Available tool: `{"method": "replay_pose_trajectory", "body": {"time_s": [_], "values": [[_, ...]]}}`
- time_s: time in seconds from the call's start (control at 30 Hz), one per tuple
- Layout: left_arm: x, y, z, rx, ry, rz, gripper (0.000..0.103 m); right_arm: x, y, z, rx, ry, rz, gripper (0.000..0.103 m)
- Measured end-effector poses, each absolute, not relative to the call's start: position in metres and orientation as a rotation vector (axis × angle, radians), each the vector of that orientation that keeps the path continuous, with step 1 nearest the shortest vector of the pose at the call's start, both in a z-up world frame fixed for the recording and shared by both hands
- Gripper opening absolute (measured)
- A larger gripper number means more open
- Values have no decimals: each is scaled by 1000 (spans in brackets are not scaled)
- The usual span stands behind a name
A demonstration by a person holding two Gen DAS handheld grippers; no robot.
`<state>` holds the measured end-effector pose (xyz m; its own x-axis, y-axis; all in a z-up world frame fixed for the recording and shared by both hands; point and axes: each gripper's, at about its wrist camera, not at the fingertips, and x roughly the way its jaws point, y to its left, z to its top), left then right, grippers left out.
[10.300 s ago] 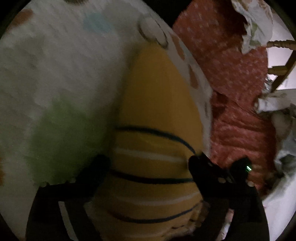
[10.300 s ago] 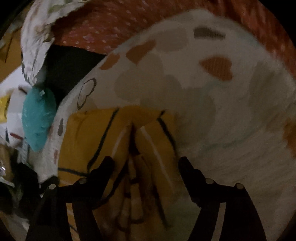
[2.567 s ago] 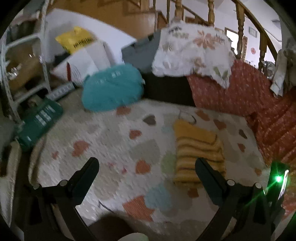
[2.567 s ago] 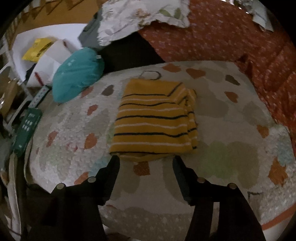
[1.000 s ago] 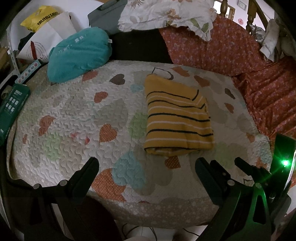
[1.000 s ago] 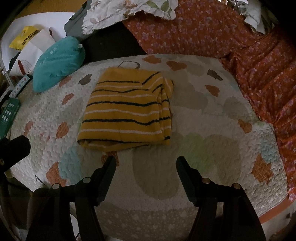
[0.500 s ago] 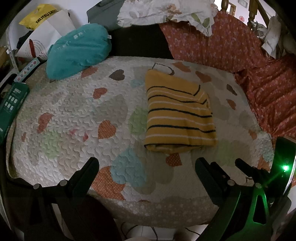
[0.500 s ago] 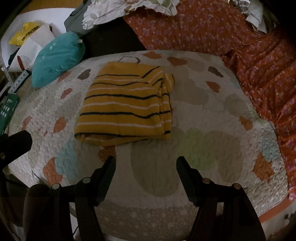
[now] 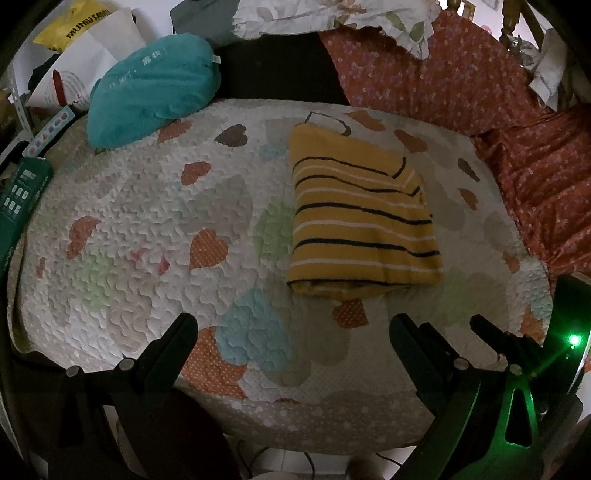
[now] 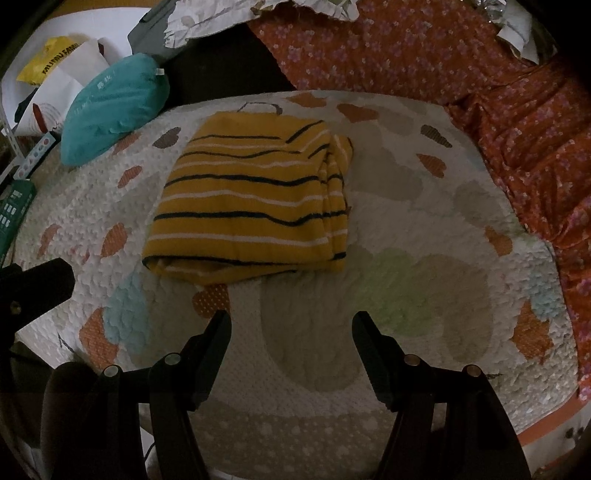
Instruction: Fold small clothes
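Left gripper (image 9: 293,326): jaws spread wide and empty, poised above the near edge of the quilt, clear of the fabric; a green light glows on the device at its right side.
Right gripper (image 10: 291,325): jaws likewise parted with nothing between them, hanging over the near part of the quilt, just short of the folded garment's near edge.
Sweater (image 10: 251,199): a mustard-yellow knit with black and white stripes, folded into a neat rectangle and lying flat on the quilt, untouched by either gripper; layered folded edges show along its right side and its near edge. In the left wrist view the sweater (image 9: 358,218) sits right of centre; in the right wrist view it sits left of centre.
Quilt (image 9: 147,221): a white padded cover printed with hearts in orange, brown, pale green and blue, spread over the whole working surface.
Teal cushion (image 9: 151,88): resting at the far left corner of the quilt, well apart from the sweater.
Red floral fabric (image 10: 424,51): draped along the far and right sides, bordering the quilt.
Green box (image 9: 18,199): at the left edge, beside the quilt.
Yellow bag (image 9: 74,22): far left, behind the cushion, among white paper bags.
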<state>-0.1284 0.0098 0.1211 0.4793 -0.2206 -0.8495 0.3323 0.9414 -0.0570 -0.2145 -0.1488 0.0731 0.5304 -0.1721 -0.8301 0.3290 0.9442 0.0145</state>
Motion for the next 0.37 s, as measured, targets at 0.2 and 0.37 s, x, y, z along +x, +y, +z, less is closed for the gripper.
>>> {"method": "replay_pose_trajectory", "body": {"time_s": [0.2,0.37], "values": [[-124,9,115,119,1027,-340,103,-211,-147,69,172,978,-292,72],[-120,12,109,100,1051,-325,103,-206,-140,67,162,983,-270,72]]}}
